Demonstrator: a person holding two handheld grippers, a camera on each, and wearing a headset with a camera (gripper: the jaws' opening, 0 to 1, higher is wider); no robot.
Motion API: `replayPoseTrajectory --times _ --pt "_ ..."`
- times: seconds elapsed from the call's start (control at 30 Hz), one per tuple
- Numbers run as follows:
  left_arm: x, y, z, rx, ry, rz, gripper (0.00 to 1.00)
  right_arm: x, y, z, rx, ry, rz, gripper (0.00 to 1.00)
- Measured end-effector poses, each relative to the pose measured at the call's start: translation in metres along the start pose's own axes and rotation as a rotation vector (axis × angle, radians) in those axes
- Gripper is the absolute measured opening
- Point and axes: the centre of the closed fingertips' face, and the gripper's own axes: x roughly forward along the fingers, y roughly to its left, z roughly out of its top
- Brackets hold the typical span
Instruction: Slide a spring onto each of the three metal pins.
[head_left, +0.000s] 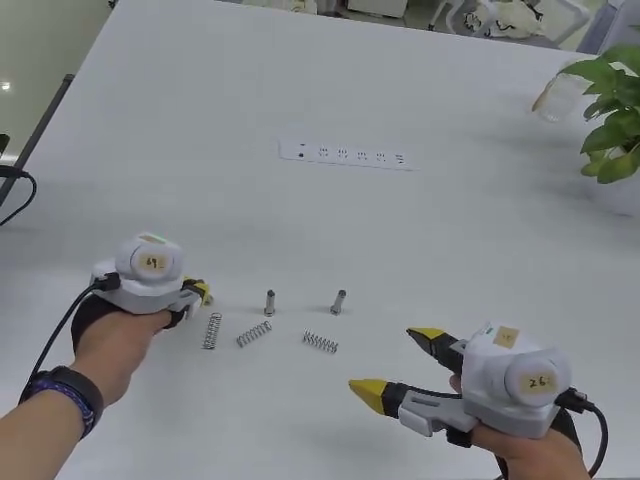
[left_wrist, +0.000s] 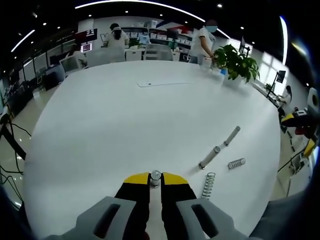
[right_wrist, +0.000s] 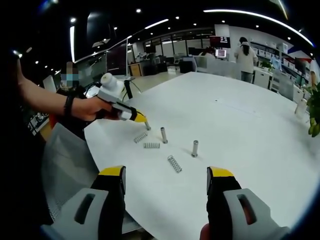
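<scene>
L gripper (left_wrist: 156, 179): jaws nearly closed on the held pin (left_wrist: 156, 175), its head poking up between the yellow tips; pin roughly upright over the table (head_left: 300, 80).

R gripper (right_wrist: 166, 173): jaws spread wide, nothing in them; so the likely next job is R fetching a spring.

Nearest spring (right_wrist: 174, 163) lies at 12 o'clock from R, just beyond the gap between its tips; long axis runs approx 11-to-5, skewed to the jaws' closing line; R is clearly nearer to it than L.

Mid spring (head_left: 254, 334) and far spring (head_left: 212, 331) lie toward L; far spring is just beside L's tips.

Left free pin (head_left: 270, 302) and right free pin (head_left: 338, 301) stand upright at 12 o'clock of the springs, near but apart.

Hard to tell: in head view the held pin is hidden behind L's jaws; can't tell whether its base touches the table.
</scene>
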Motion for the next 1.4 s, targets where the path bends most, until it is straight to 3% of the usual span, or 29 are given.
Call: replayPoseTrajectory --times 0.63,1.4 --pt "-0.005 -0.005 -0.006 0.06 0.016 -0.007 0.0 0.0 0.002 0.0 0.0 -0.01 0.002 0.64" --pt "0.0 -0.005 -0.013 0.062 0.033 -0.004 0.0 -0.001 0.0 -0.002 0.004 -0.008 0.0 0.64"
